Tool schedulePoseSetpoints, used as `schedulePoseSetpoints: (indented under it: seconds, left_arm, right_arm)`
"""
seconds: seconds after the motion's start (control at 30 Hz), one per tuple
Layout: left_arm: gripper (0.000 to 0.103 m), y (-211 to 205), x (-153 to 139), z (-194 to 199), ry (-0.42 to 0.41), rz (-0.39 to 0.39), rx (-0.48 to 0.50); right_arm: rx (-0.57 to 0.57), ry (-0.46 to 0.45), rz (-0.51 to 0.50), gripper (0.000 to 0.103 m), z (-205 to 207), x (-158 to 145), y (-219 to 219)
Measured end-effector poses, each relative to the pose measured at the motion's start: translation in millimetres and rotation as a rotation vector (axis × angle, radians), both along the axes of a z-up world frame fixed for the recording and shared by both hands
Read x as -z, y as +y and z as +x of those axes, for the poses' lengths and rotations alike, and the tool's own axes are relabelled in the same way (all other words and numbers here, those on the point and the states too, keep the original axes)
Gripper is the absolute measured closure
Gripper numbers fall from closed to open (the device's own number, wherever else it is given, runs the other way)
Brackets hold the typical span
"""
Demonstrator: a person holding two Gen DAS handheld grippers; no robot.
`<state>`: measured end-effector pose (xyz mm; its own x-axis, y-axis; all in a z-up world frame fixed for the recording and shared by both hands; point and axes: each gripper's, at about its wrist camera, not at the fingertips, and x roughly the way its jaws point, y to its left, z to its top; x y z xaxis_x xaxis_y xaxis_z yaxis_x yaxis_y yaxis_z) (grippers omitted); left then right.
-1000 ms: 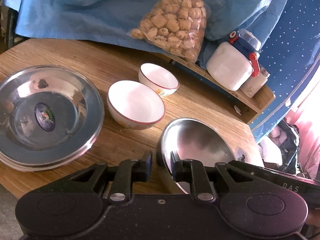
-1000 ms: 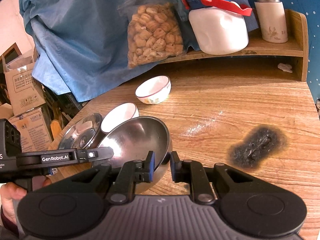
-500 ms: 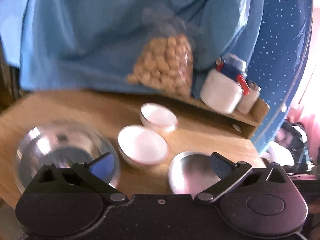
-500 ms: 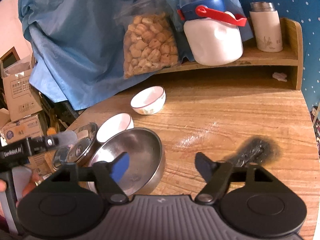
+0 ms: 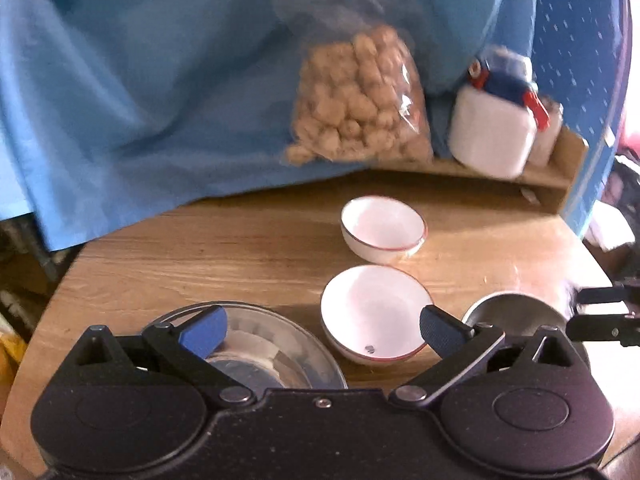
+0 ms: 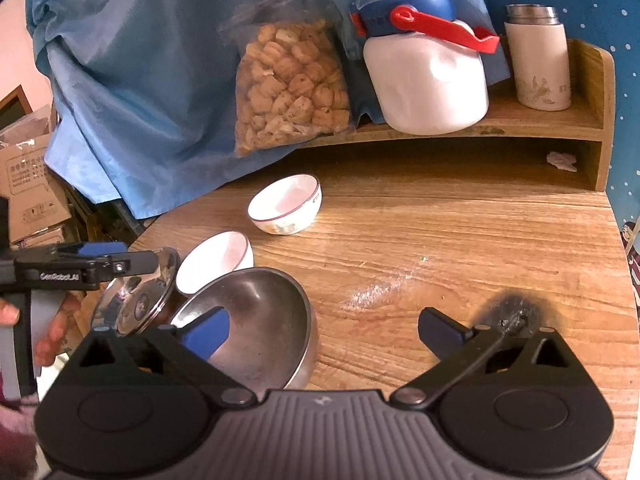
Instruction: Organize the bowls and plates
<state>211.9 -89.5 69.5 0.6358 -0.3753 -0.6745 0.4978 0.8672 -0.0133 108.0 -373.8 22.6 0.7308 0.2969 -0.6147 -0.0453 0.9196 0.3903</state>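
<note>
Two white bowls (image 6: 214,261) (image 6: 285,204) stood apart on the bench (image 6: 460,248), unstacked. Both the left gripper (image 5: 322,328) and right gripper (image 6: 322,330) had just spread their fingers, empty; the steel bowl (image 6: 256,320) rested beside the steel plates (image 5: 256,344), stacking mostly undone.

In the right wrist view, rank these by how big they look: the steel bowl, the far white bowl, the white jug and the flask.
1. white jug
2. steel bowl, close to the jug and nearest the camera, so this order is unsure
3. far white bowl and flask, too alike to rank
</note>
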Motion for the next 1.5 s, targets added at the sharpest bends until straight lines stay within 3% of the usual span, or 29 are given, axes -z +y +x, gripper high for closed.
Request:
schedulePoseSetpoints:
  seconds: [0.1,0.47,0.8,0.97,1.5]
  left_arm:
    - [0.001,-4.9,3.7,18.5,0.045,0.024,0.039]
    - [0.001,-25.0,14.2,61.0,0.089,0.171,0.134]
    - [0.001,-30.2,21.0,75.8,0.101,0.243,0.191]
    - [0.001,-31.2,21.6,75.1,0.086,0.250,0.207]
    - [0.002,-43.3,24.6,75.6,0.082,0.348,0.274]
  right_arm:
    - [-0.002,0.005,-0.004,0.000,6.7,0.7,1.3]
    - [-0.057,0.033,-0.067,0.000,47.0,-6.6,18.7]
    - [-0.194,0.083,-0.184,0.001,95.9,-8.1,48.8]
    - [-0.252,0.110,-0.186,0.013,111.1,-12.0,56.5]
    - [-0.360,0.188,-0.212,0.025,137.8,-9.5,79.9]
